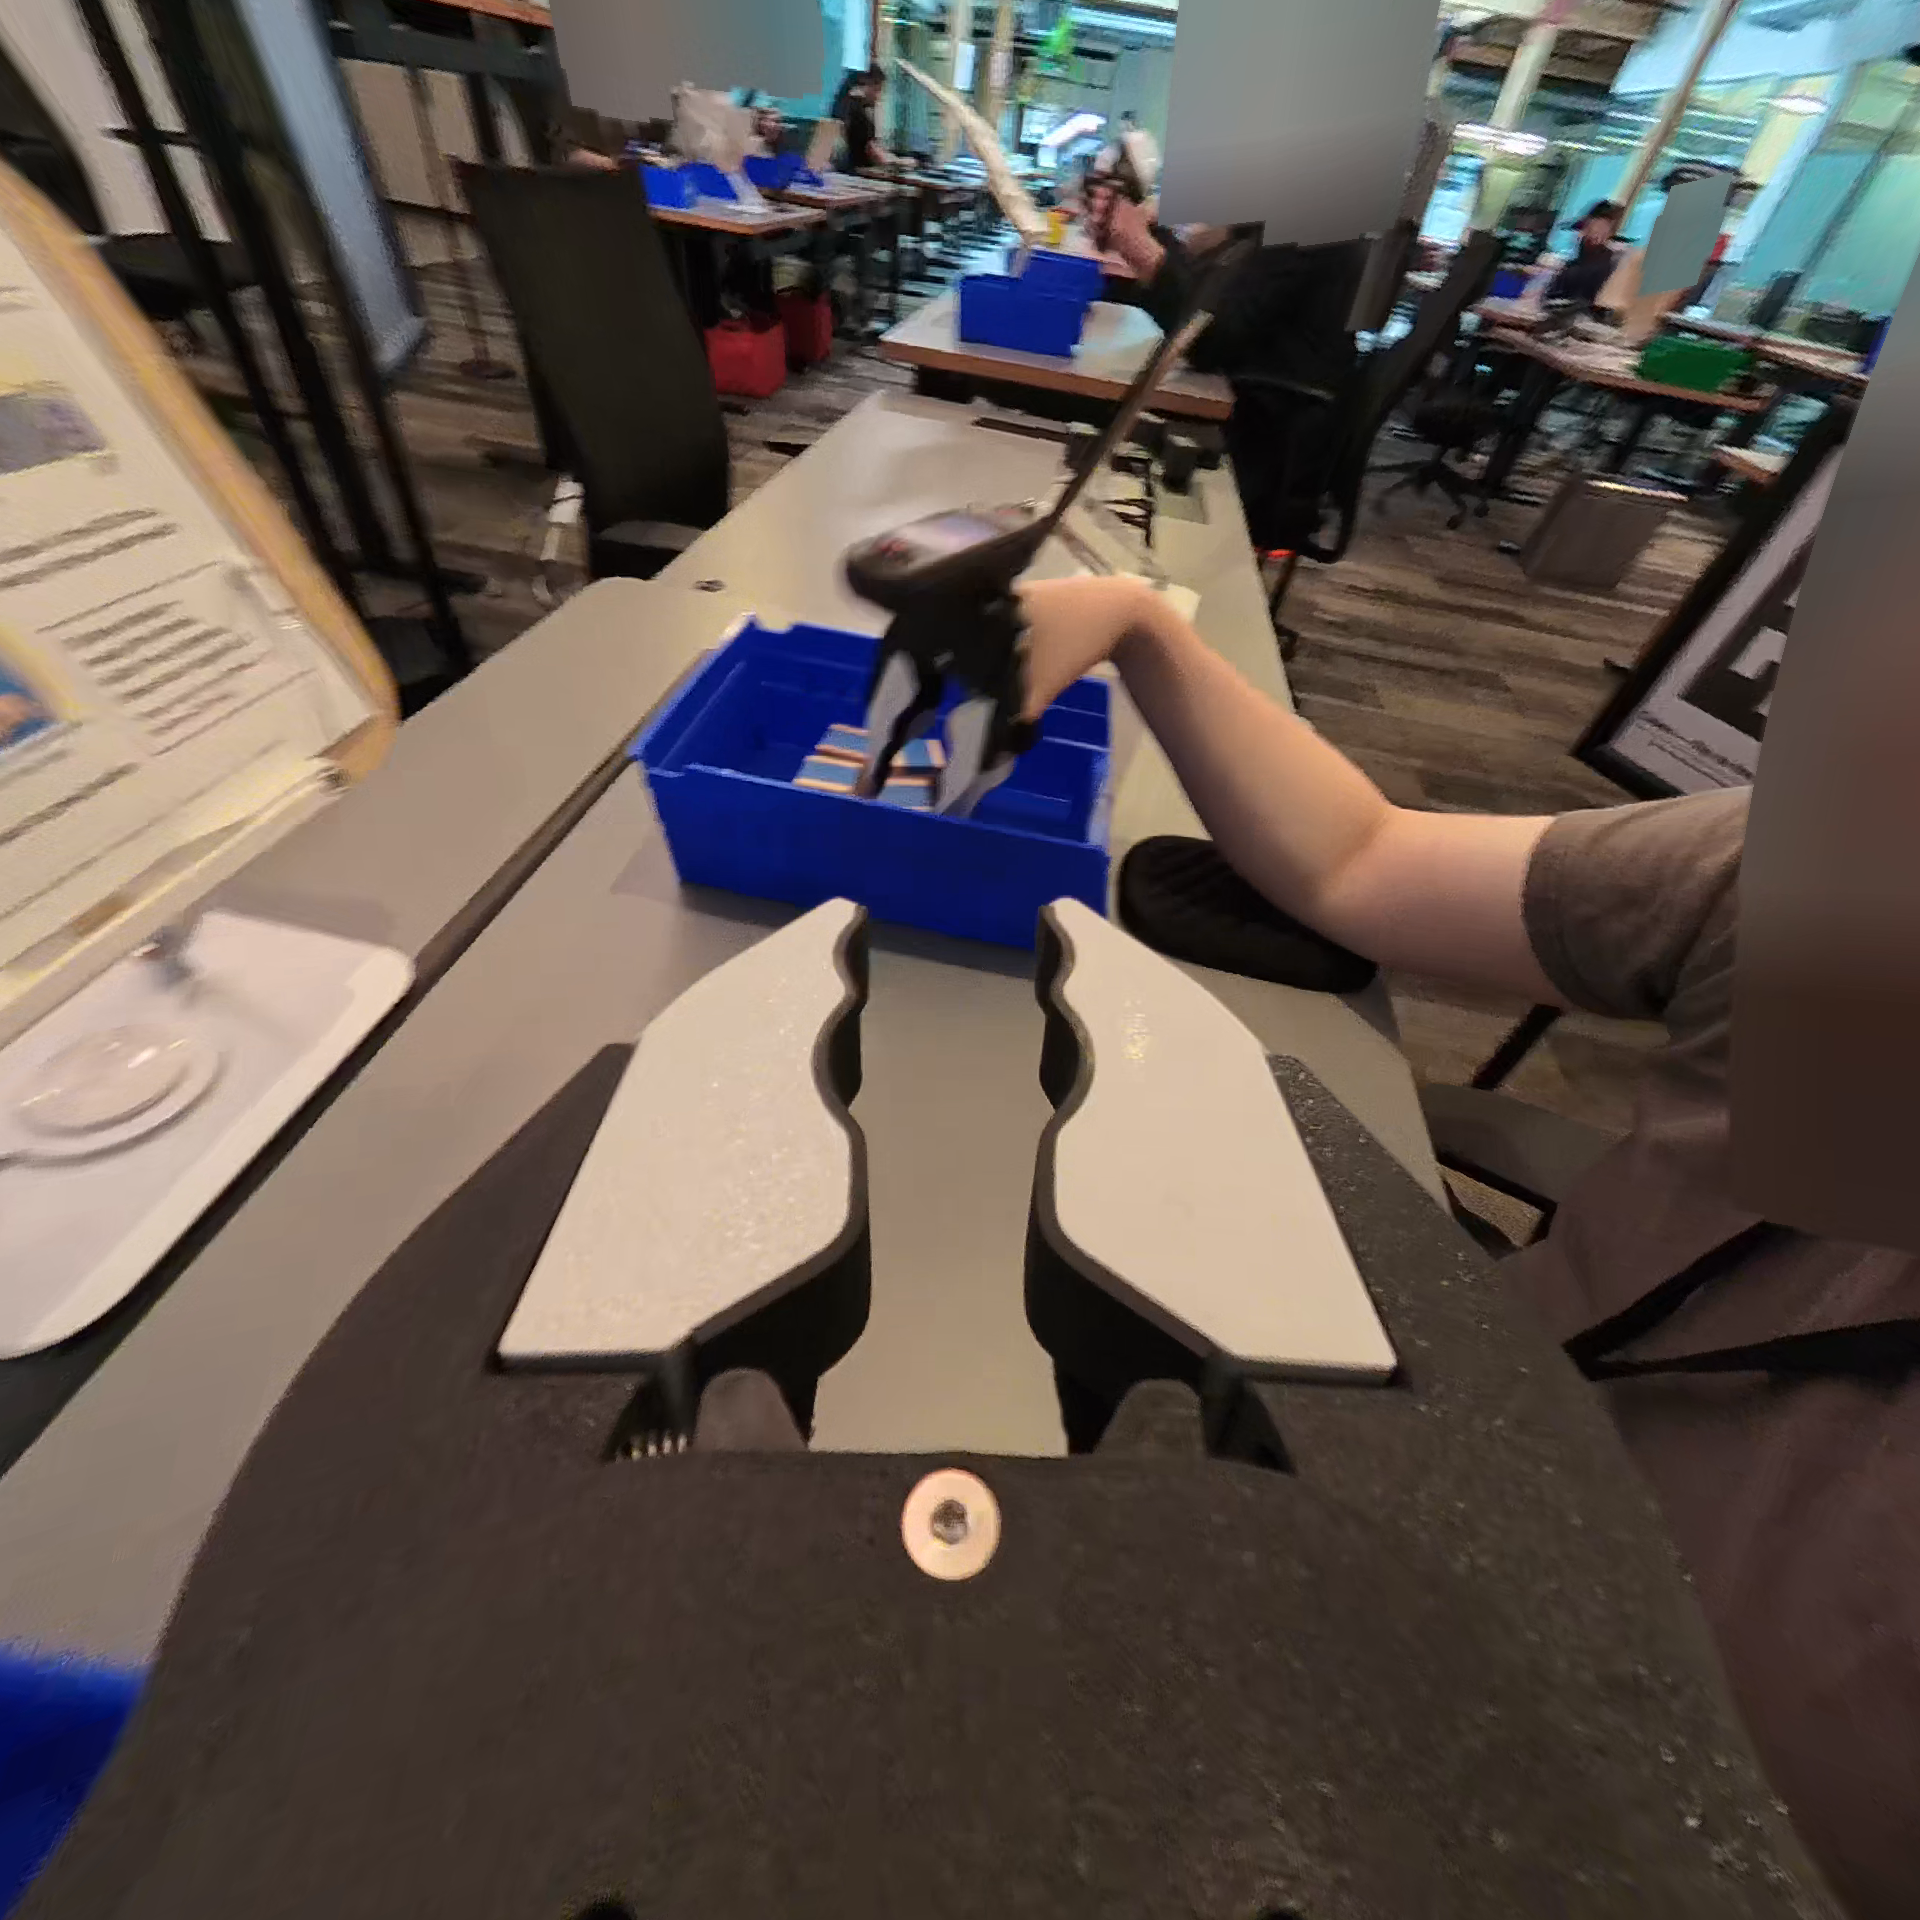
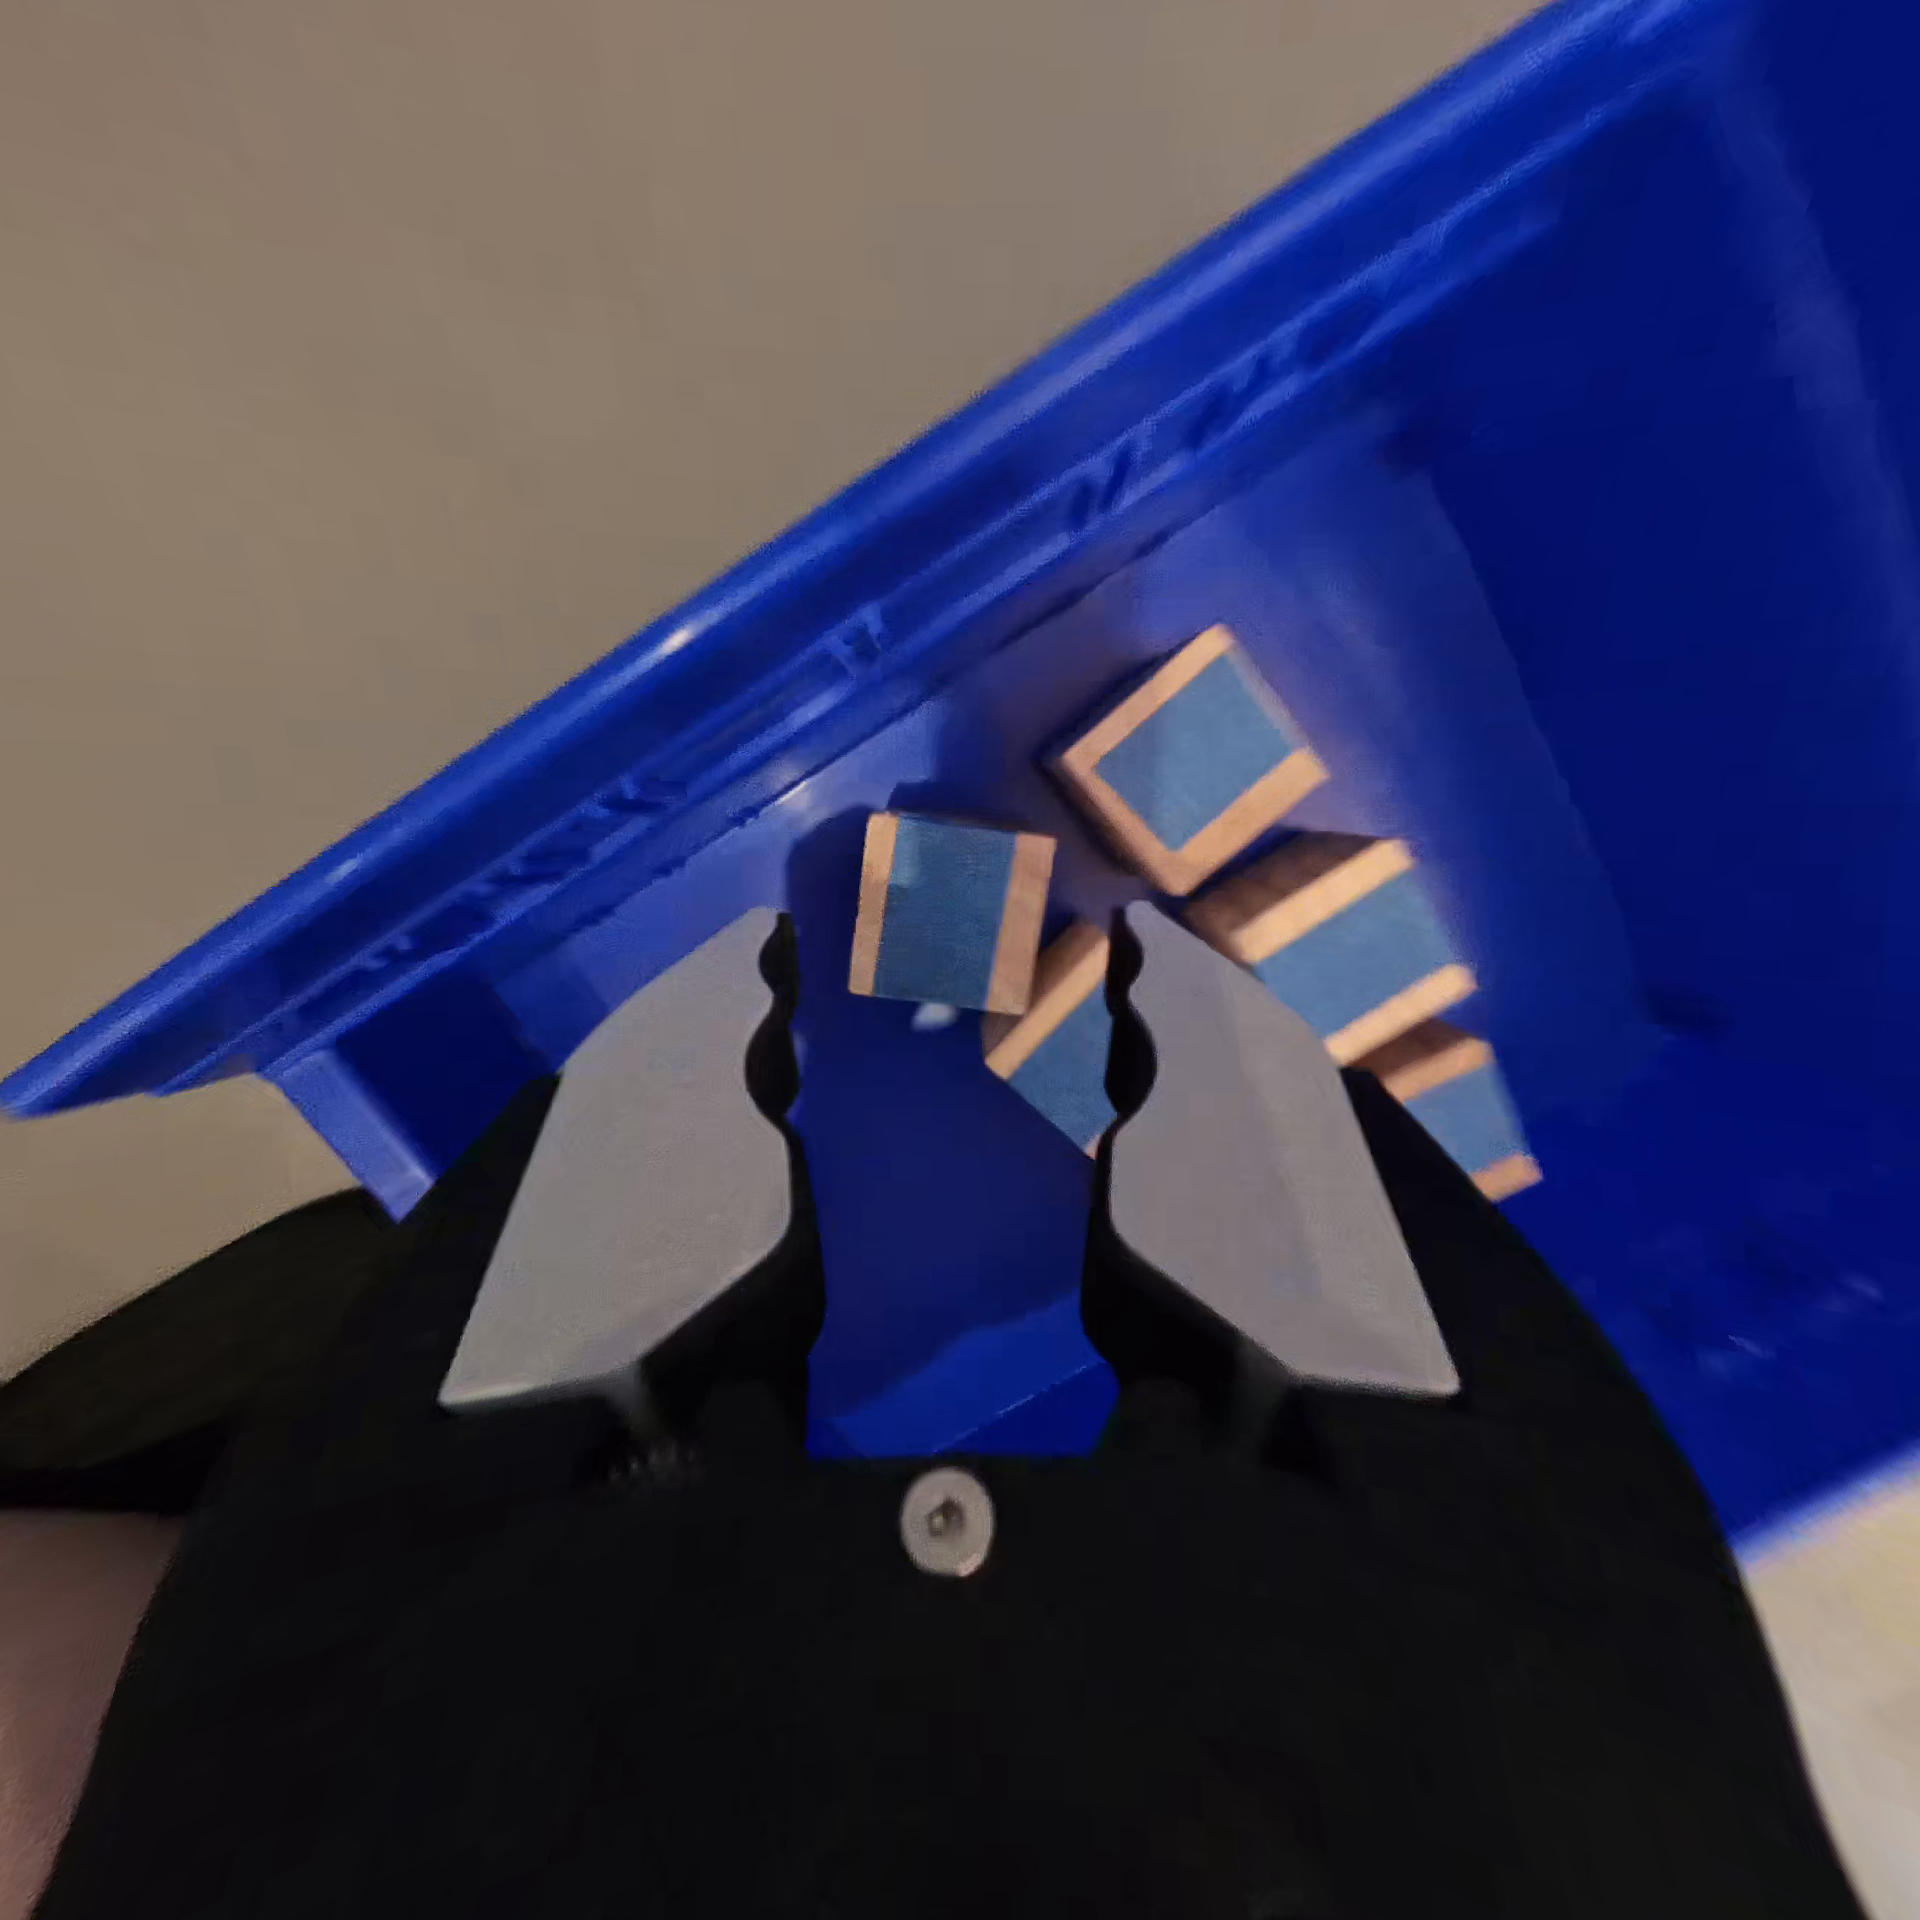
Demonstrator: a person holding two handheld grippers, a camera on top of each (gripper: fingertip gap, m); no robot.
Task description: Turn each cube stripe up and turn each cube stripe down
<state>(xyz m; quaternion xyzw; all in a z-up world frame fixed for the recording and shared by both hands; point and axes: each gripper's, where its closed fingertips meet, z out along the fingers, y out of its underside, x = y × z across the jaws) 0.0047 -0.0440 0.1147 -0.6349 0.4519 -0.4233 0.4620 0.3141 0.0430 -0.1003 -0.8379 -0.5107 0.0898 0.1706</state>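
Observation:
Several wooden cubes with blue faces and tan edges lie in a blue bin point(image 2: 1039, 499). My right gripper point(image 2: 951, 914) is open and empty, pointing down into the bin. One cube point(image 2: 951, 909) lies tilted just past its fingertips, between them. Another cube point(image 2: 1190, 758) sits behind it, and others point(image 2: 1340, 935) are partly hidden by the right finger. In the left wrist view the bin point(image 1: 883, 862) stands ahead on the grey table, with the right gripper point(image 1: 914, 790) over the cubes point(image 1: 836, 769). My left gripper point(image 1: 951, 914) is open and empty, held back from the bin.
A clear sign stand point(image 1: 156, 623) with a printed sheet stands at the left on a white base. A black pad point(image 1: 1236, 914) lies right of the bin under a person's arm point(image 1: 1299, 779). Chairs and other tables with bins are beyond.

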